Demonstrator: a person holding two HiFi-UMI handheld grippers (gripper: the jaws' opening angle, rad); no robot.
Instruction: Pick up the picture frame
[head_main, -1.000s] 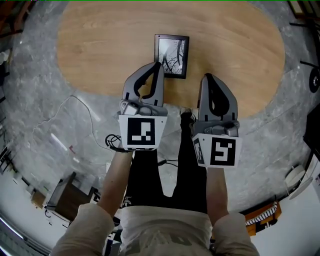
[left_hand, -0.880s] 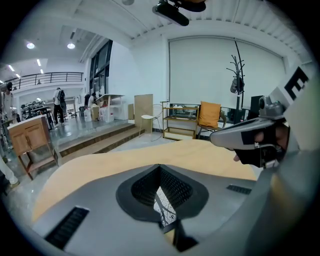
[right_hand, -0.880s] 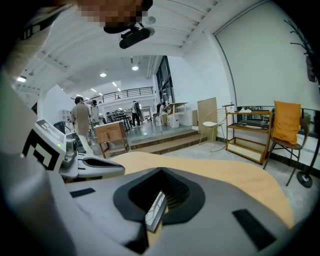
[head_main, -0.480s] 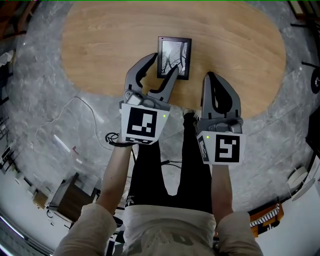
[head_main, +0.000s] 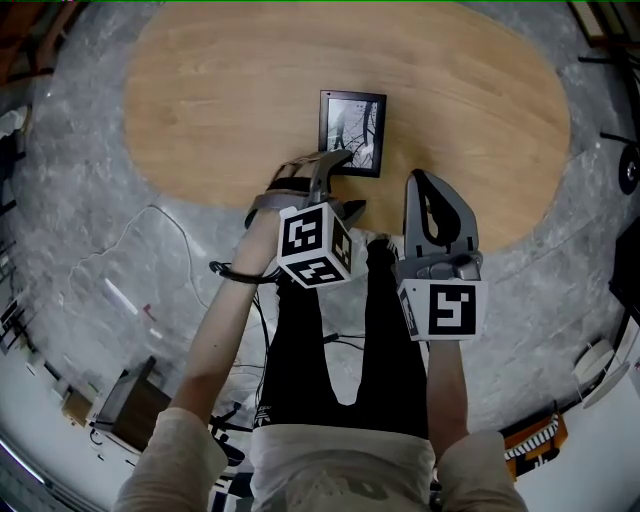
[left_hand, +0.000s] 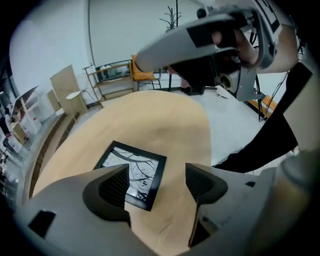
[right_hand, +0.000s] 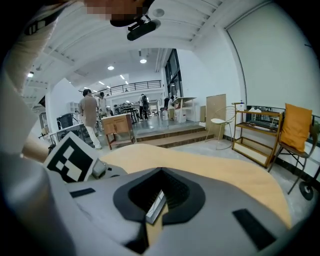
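Head view: the picture frame lies flat on the oval wooden surface, close to its near edge, with grey floor all round. The left tool, rolled onto its side, points down at the frame's near left corner. The right tool hangs to the right of the frame and apart from it, over the near edge of the surface.

Left gripper view: the left tool has its jaws spread, having just been opening. The picture frame lies on the surface below, one corner in the gap and part of it behind the left-hand jaw; neither pad presses on it.

Right gripper view: the right tool has its jaws pressed together at the tips, gripping nothing, with the surface stretching beyond.
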